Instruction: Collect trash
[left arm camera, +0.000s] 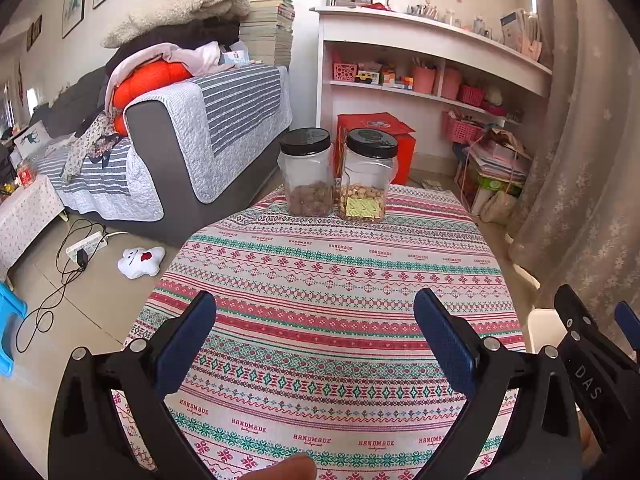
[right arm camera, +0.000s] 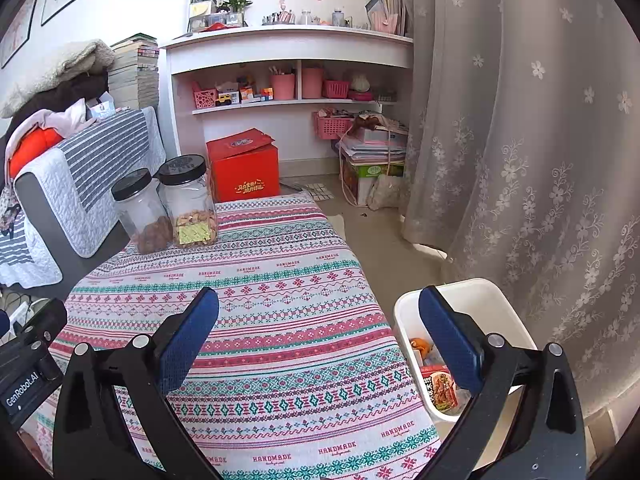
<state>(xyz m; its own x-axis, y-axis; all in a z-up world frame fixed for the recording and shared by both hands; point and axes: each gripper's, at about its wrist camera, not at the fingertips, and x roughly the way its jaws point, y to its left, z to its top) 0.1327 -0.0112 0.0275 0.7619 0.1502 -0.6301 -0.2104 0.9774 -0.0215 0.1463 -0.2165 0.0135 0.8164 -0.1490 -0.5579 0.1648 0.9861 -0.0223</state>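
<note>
A white bin (right arm camera: 404, 312) stands on the floor at the table's right edge; inside lie a red snack wrapper (right arm camera: 440, 390) and an orange scrap (right arm camera: 421, 345). My right gripper (right arm camera: 318, 338) hangs open over the table's right side, its right finger above the bin, nothing held. My left gripper (left arm camera: 314, 338) is open above the patterned tablecloth (left arm camera: 320, 280), empty too. The bin's rim (left arm camera: 542, 328) shows at the right of the left wrist view, beside the other gripper's black body (left arm camera: 588, 344). No loose trash shows on the cloth.
Two clear jars with black lids (left arm camera: 307, 172) (left arm camera: 369, 176) stand at the table's far edge, holding snacks. Behind are a red box (right arm camera: 244, 164), a white shelf unit (right arm camera: 288, 80), a grey sofa (left arm camera: 168, 148) and a curtain (right arm camera: 520, 140) on the right. A cable and power strip (left arm camera: 86, 246) lie on the floor.
</note>
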